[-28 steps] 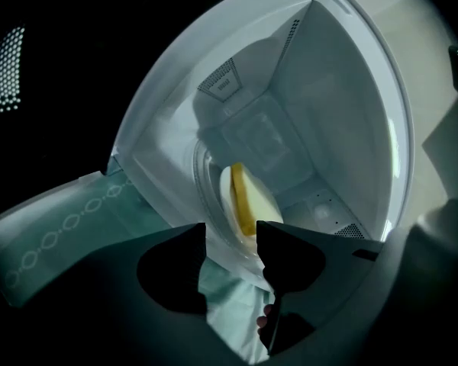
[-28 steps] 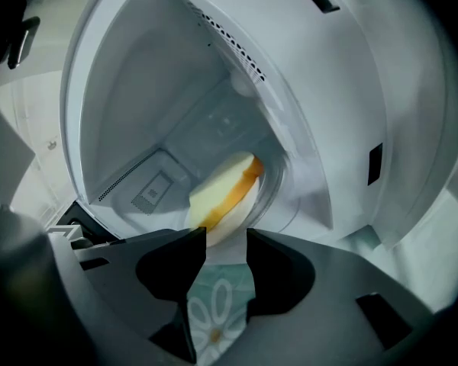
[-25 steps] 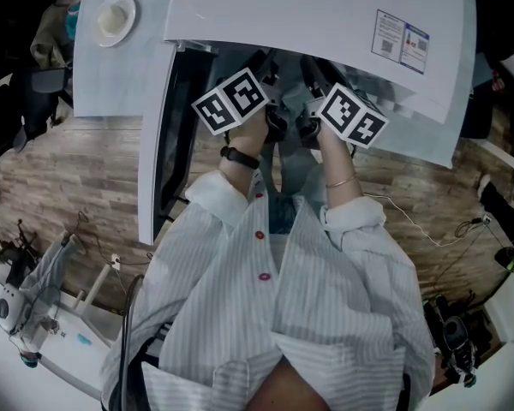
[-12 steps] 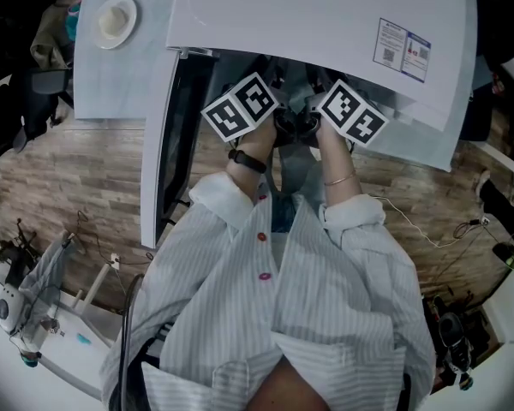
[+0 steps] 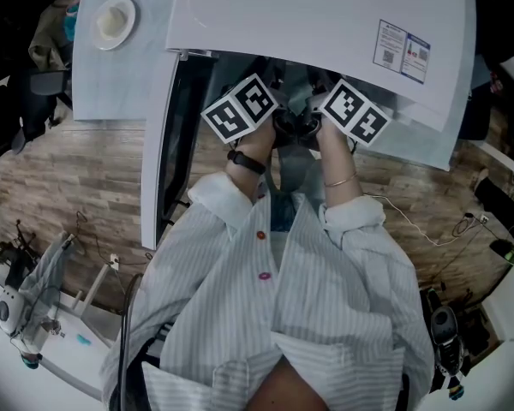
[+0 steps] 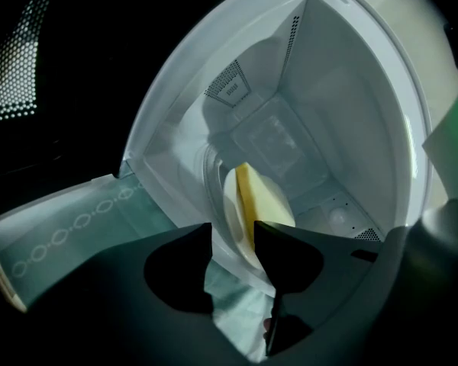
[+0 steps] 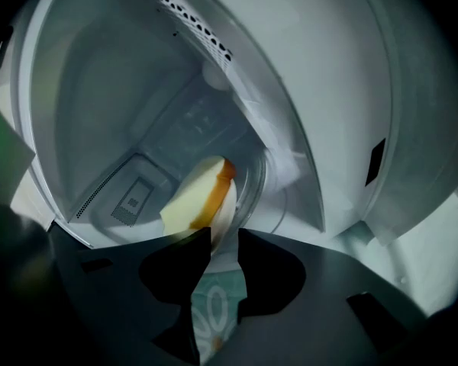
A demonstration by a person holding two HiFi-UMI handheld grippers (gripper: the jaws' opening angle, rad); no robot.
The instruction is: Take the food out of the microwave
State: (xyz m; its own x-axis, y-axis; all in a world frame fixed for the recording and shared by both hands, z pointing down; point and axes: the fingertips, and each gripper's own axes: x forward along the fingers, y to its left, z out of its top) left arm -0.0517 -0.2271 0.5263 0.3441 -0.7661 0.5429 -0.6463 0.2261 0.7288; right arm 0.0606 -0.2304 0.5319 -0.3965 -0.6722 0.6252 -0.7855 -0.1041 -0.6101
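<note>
Side by side, left gripper (image 6: 233, 239) and right gripper (image 7: 224, 239) tilt downward, jaws closing (plate (image 6: 231, 212) rim between them).

White microwave (image 5: 325, 24), pale yellow food (image 6: 263, 200).
Food crust orange; plate (image 6: 233, 219) white; cloth (image 6: 69, 231) teal with ring pattern; shirt (image 5: 274, 315) white, thin grey stripes; floor (image 5: 68, 169) brown wood-grain.

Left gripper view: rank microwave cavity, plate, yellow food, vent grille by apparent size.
1. microwave cavity
2. plate and yellow food: look about alike, and the plate is seen edge-on, so not ranked
3. vent grille
</note>
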